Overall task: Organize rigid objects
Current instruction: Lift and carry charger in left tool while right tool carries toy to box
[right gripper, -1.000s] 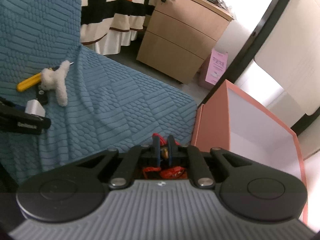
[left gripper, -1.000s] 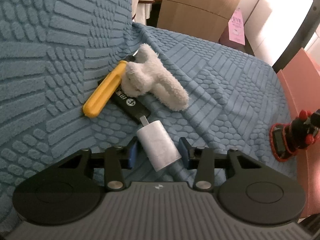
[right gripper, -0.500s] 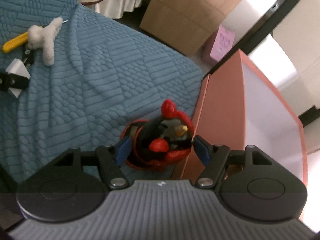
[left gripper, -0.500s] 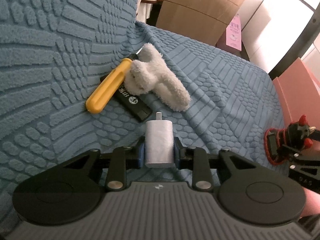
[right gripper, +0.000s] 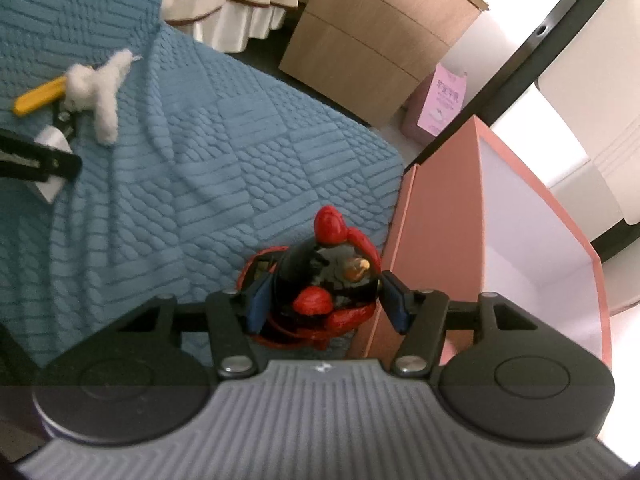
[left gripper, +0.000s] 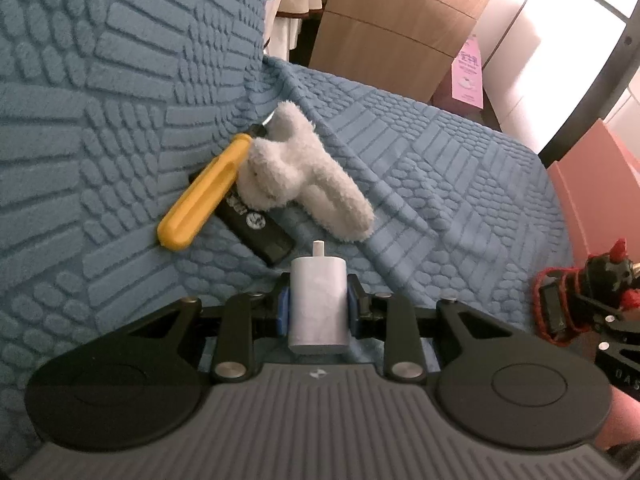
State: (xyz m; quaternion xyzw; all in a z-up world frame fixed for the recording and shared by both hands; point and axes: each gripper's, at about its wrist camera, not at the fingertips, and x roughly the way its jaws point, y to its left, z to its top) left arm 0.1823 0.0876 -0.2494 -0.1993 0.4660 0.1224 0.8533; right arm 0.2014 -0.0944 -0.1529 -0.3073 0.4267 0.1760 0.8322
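A white plug-shaped block (left gripper: 318,304) with a short prong sits between the pads of my left gripper (left gripper: 316,310), which is shut on it just above the blue textured cover (left gripper: 440,160). A glossy black and red rooster figurine (right gripper: 320,276) stands at the cover's edge beside the pink box (right gripper: 436,220). My right gripper (right gripper: 324,306) straddles it with its jaws closing; a thin gap shows at the right pad. Behind lie a yellow-handled screwdriver (left gripper: 200,196), a black stick-shaped device (left gripper: 260,228) and a white plush toy (left gripper: 304,180).
The pink box is open, its white inside (right gripper: 520,248) showing, right of the cover. A wooden drawer cabinet (right gripper: 372,40) and a striped frilled cloth (right gripper: 240,4) stand beyond. The cover rises steeply at the left (left gripper: 100,80).
My left gripper closed on the white block, turning it prong away from me. My right gripper went from shut to wide around the rooster, then narrowed on it.
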